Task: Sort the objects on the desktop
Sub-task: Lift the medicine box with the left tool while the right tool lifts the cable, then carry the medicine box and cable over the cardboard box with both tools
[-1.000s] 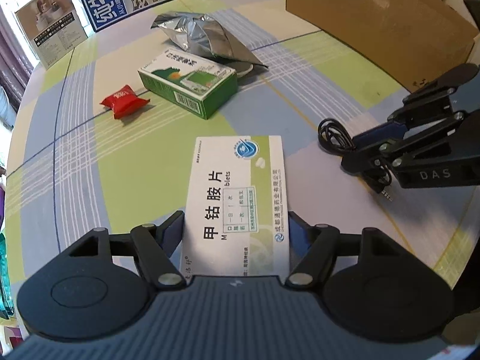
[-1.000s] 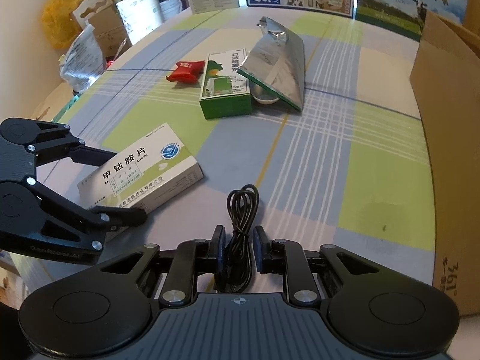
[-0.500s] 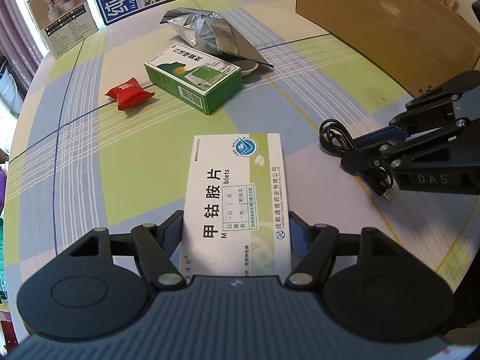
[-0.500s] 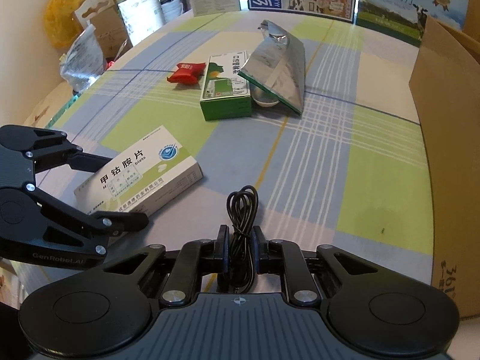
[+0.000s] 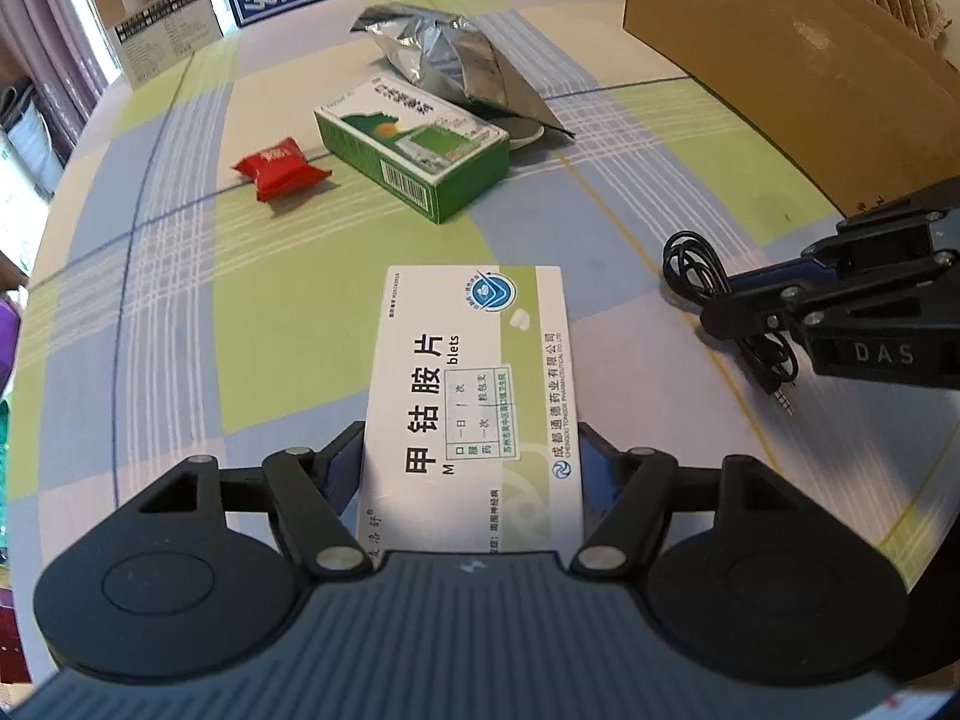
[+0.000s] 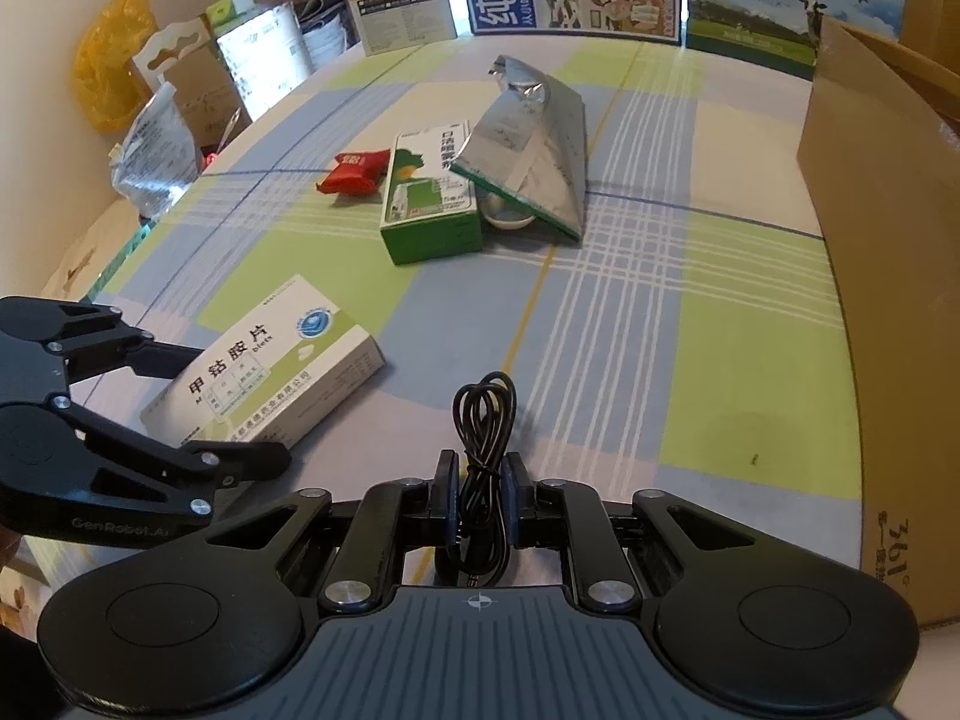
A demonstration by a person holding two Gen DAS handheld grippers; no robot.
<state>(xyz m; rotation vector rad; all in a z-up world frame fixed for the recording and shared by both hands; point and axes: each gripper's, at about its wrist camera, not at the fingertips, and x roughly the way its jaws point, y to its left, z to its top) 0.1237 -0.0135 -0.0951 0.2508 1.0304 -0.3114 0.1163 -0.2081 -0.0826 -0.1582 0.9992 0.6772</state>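
Glossy card white medicine box (image 5: 474,396) between matt black plastic left gripper (image 5: 471,468) fingers; ahead, crinkled shiny foil bag (image 5: 456,60), glossy red wrapper (image 5: 279,168), matt checked tablecloth (image 5: 288,312).

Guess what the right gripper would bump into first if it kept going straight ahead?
Probably the foil bag or the small bowl tucked under it. The right gripper, shut on the cable, has bare tablecloth until there.

In the lower centre of your left wrist view, the white medicine box (image 5: 474,396) reads "甲钴胺片" and "成都通德药业有限公司". At its right edge, the right gripper (image 5: 744,315) bears "DAS". In your right wrist view, the left gripper (image 6: 234,408) reads "GenRobot.AI", the milk carton (image 6: 792,0) "纯牛奶", the cardboard box (image 6: 888,276) "361".
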